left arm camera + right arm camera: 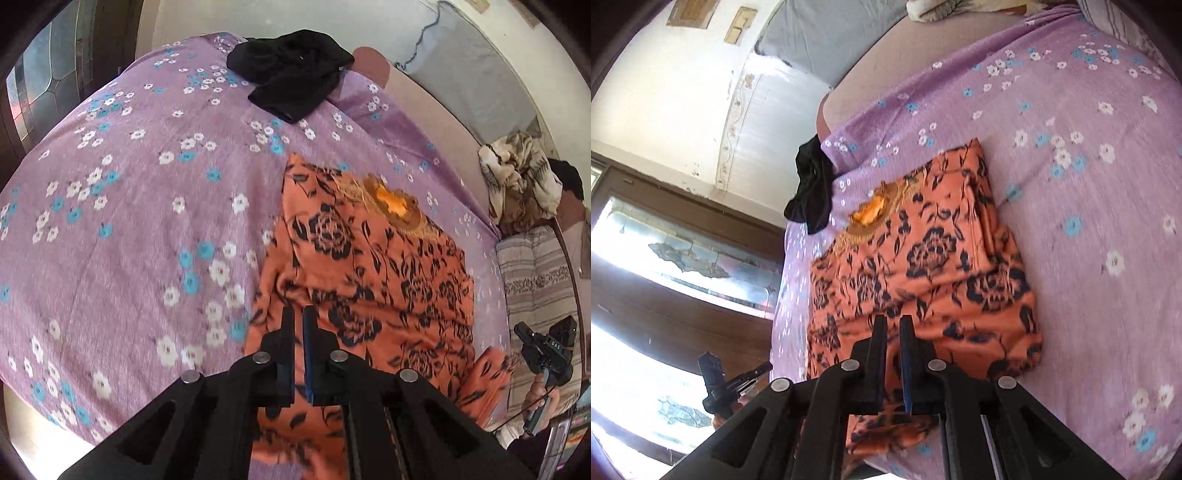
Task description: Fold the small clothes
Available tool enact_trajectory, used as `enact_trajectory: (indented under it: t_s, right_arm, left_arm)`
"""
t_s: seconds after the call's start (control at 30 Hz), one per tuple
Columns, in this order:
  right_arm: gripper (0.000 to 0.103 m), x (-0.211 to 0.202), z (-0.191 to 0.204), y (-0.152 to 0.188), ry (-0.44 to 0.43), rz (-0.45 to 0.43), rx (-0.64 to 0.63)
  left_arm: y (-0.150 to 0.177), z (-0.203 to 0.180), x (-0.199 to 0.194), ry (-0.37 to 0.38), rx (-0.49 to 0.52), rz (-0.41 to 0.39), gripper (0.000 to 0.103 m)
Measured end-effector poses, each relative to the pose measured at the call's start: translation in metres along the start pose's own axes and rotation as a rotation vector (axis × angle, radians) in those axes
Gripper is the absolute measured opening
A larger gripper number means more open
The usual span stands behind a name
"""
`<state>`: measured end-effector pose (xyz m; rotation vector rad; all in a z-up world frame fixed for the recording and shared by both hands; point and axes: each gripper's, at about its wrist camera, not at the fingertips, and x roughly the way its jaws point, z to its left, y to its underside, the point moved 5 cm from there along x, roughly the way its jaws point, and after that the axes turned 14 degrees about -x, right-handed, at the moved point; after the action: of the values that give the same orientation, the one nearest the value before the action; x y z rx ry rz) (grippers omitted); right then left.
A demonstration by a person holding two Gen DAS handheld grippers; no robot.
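— What's the surface?
— A bed under a purple floral sheet (pixel 129 221), with a window (pixel 665 240) to one side.
— The clothes?
— The orange floral garment (pixel 369 266) lies on the sheet, and a black garment (pixel 291 81) sits near the far edge.
— And the tongs?
— Left tongs (pixel 298 314) and right tongs (pixel 893 323) both hang over the orange cloth, nearly pressed together; whether they pinch it, I cannot tell.
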<state>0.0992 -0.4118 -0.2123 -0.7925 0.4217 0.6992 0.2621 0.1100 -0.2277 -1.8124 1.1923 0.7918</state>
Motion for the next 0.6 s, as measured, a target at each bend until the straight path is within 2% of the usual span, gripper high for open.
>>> enact_trajectory:
  t_s: [0.1, 0.17, 0.2, 0.23, 0.27, 0.33, 0.4, 0.47, 0.5, 0.6]
  right_arm:
    - [0.007, 0.022, -0.014, -0.042, 0.045, -0.012, 0.02]
    - [0.007, 0.034, -0.015, -0.053, 0.082, 0.021, 0.022]
    - [0.01, 0.038, -0.011, -0.053, 0.079, 0.038, -0.008]
    - [0.011, 0.041, -0.008, -0.049, 0.082, 0.061, -0.041]
    - [0.011, 0.045, -0.005, -0.042, 0.095, 0.096, -0.077]
    - [0.011, 0.053, 0.0, -0.022, 0.143, 0.167, -0.166]
    - [0.013, 0.063, 0.007, 0.002, 0.16, 0.221, -0.246]
    - [0.022, 0.075, 0.018, 0.024, 0.139, 0.272, -0.293]
    - [0.031, 0.081, 0.025, 0.033, 0.129, 0.291, -0.319]
    - [0.075, 0.096, 0.055, 0.051, 0.118, 0.287, -0.43]
  left_arm:
    - [-0.037, -0.01, 0.016, -0.078, 0.009, -0.023, 0.004]
    - [-0.039, -0.016, 0.013, -0.035, 0.012, -0.029, 0.004]
    - [-0.033, -0.017, 0.012, -0.017, 0.022, -0.017, 0.005]
    - [-0.025, -0.015, 0.012, -0.024, 0.042, -0.006, 0.016]
    - [-0.014, -0.01, 0.013, -0.05, 0.062, 0.0, 0.039]
    - [0.011, 0.009, 0.015, -0.12, 0.084, -0.002, 0.061]
    - [0.038, 0.031, 0.018, -0.154, 0.067, 0.04, 0.061]
    - [0.062, 0.053, 0.017, -0.153, 0.005, 0.086, 0.061]
    - [0.074, 0.063, 0.015, -0.154, -0.028, 0.106, 0.061]
    - [0.104, 0.084, 0.004, -0.158, -0.077, 0.145, 0.061]
